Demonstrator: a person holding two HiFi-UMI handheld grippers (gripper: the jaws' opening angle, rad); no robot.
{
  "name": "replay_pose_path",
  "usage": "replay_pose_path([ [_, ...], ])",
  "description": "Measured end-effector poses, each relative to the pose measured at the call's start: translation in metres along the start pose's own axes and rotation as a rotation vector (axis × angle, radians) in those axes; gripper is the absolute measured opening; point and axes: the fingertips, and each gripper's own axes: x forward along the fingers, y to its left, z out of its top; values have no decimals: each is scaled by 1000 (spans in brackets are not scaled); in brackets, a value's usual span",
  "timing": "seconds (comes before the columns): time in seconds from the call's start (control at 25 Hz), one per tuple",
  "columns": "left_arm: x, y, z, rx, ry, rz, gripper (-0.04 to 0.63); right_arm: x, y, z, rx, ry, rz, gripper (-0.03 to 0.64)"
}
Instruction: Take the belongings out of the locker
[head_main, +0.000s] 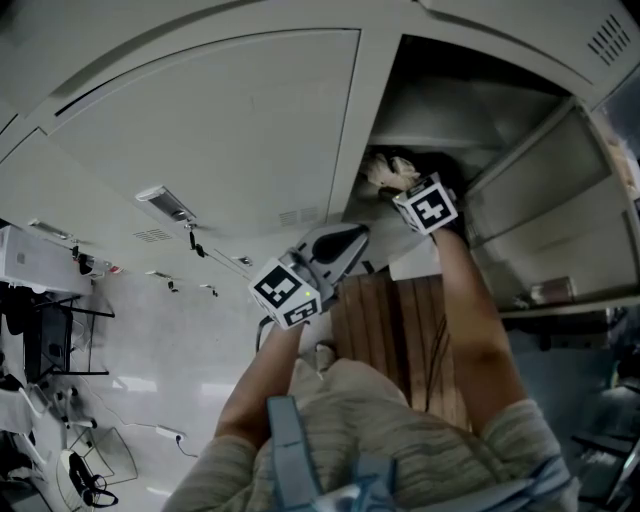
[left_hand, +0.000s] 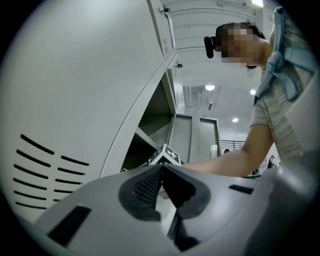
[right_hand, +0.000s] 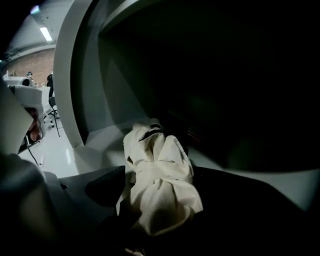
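Note:
The grey locker (head_main: 470, 100) stands open, and its inside is dark in the right gripper view. A cream cloth bundle (head_main: 389, 172) lies at the compartment's mouth. My right gripper (head_main: 405, 190) reaches in and is shut on the bundle (right_hand: 160, 175), which bulges out between the two dark jaws of the right gripper (right_hand: 160, 200). My left gripper (head_main: 350, 240) hangs just outside the opening, below the shut neighbouring door (left_hand: 75, 90). The left gripper (left_hand: 161, 171) has its jaws pressed together with nothing between them. The right gripper's marker cube (left_hand: 166, 155) shows beyond it.
The locker's open door (head_main: 545, 205) swings out at the right of the compartment. Shut locker fronts (head_main: 220, 130) with a handle (head_main: 166, 204) fill the left. A wood-slatted surface (head_main: 395, 325) lies below the opening. The person's forearms (head_main: 470, 320) reach toward the locker.

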Motion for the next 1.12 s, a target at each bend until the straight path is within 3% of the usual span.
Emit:
replay_pose_path([
  [0.24, 1, 1, -2, -8, 8, -2, 5, 5, 4, 1, 66, 17, 98, 403],
  [0.52, 4, -1, -5, -13, 16, -10, 5, 6, -15, -9, 66, 12, 7, 305],
  [0.72, 4, -3, -6, -15, 15, -14, 5, 3, 7, -2, 91, -7, 58, 278],
  [1.12, -3, -4, -7, -14, 22, -8, 5, -8, 17, -6, 92, -38, 10, 250],
])
